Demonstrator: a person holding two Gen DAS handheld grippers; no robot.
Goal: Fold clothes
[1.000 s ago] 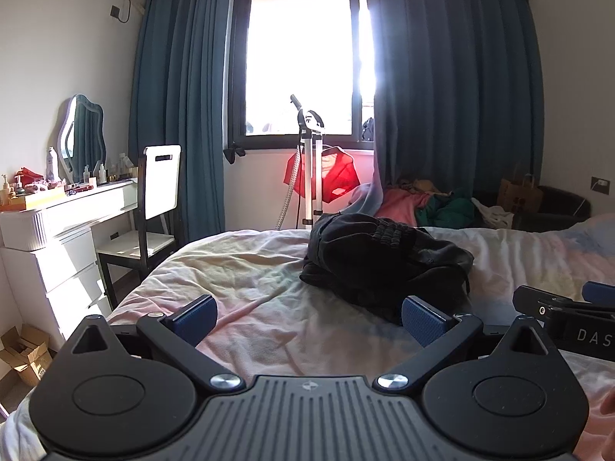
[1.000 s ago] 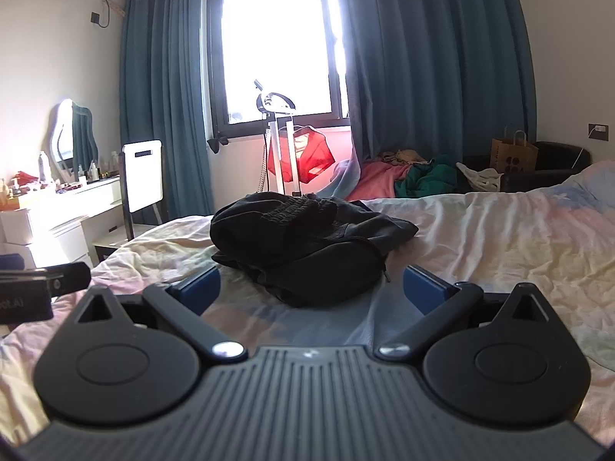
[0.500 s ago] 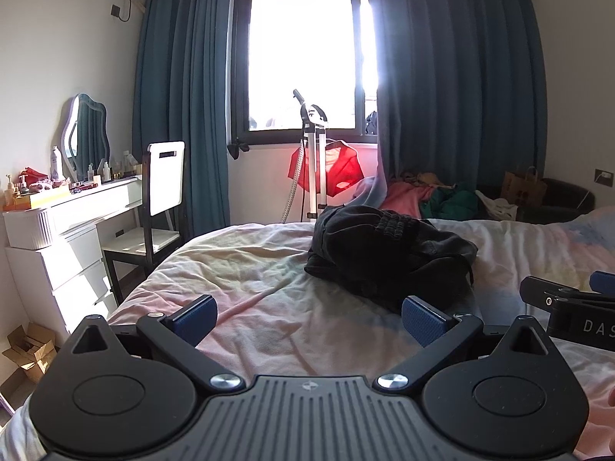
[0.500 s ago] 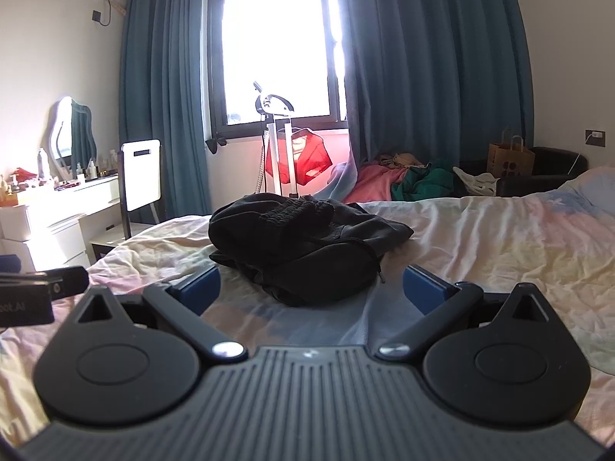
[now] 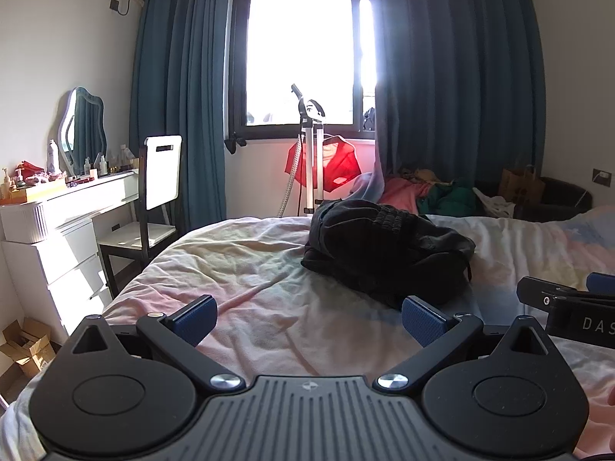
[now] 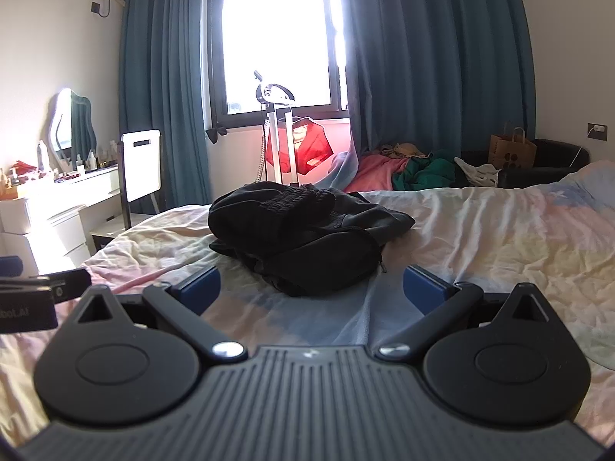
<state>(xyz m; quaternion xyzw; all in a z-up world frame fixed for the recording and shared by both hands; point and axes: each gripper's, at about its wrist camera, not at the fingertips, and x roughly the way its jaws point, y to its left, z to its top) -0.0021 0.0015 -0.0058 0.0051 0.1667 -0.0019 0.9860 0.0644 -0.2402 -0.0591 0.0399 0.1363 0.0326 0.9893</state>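
Item: crumpled black garment with a ribbed elastic band [image 5: 388,249] [image 6: 303,238], lying in a loose heap on the bed covered by a wrinkled pastel sheet [image 5: 246,269] [image 6: 480,238], near the middle of the bed. Left gripper [image 5: 309,320], black with blue-padded fingers [image 5: 194,317], low over the bed just short of the garment, fingers spread wide and empty, garment ahead and toward its right finger. Right gripper [image 6: 311,288], same make, low over the bed directly in front of the garment, fingers [image 6: 424,288] parted wide, holding nothing, not touching the cloth. Beyond the bed: window between dark blue curtains [image 5: 180,96], garment steamer stand with a red item [image 5: 319,161], white chair [image 5: 161,180], white dresser with wavy mirror [image 5: 57,223], pile of pink and green clothes [image 6: 403,171], brown paper bag [image 6: 511,150].
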